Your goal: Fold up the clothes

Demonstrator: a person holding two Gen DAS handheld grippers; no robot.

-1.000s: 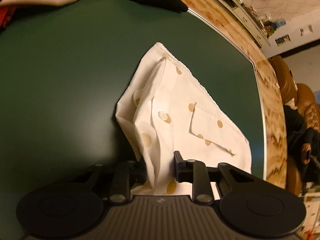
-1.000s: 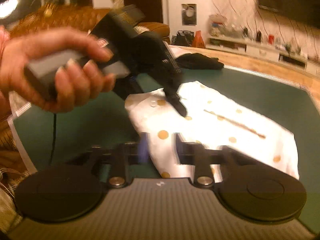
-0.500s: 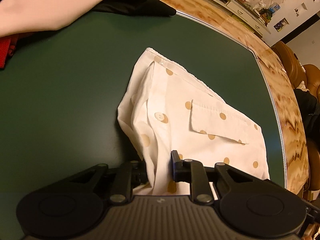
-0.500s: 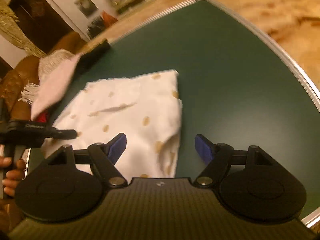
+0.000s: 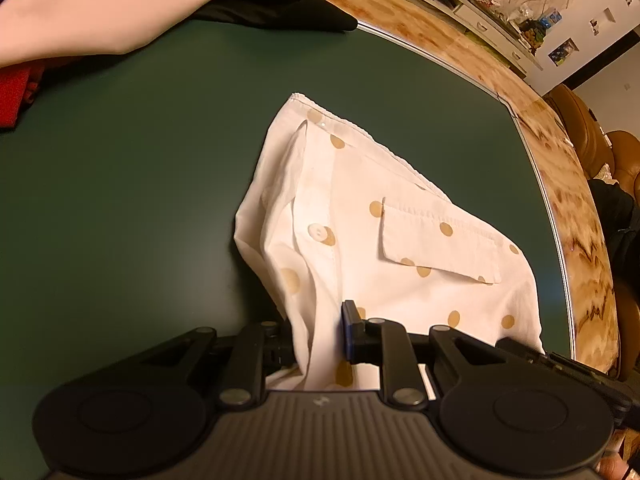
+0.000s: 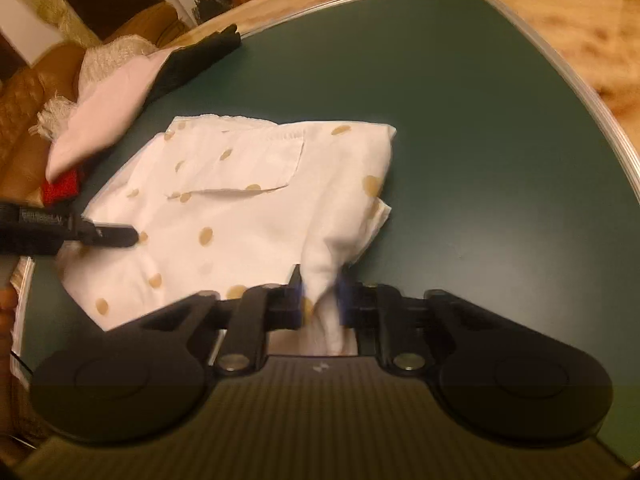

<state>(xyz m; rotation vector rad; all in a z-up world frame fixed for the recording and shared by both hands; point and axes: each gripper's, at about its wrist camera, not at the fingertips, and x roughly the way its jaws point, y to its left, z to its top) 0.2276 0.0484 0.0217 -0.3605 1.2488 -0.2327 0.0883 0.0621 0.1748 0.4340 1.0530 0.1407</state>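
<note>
Left claw was clenched on a bunched fold of the white polka-dot shirt, cloth pinched between both fingers. Right claw was clenched on another fold at the shirt's opposite side; that view was a bit blurred. The shirt lay part-folded on the green surface, pocket flap and one button facing up, near the surface's metal-trimmed edge. In the right wrist view the left claw's tip sat on the shirt's far side. A pink cloth, a black garment and something red were piled at the surface's far edge, apart from the shirt.
</note>
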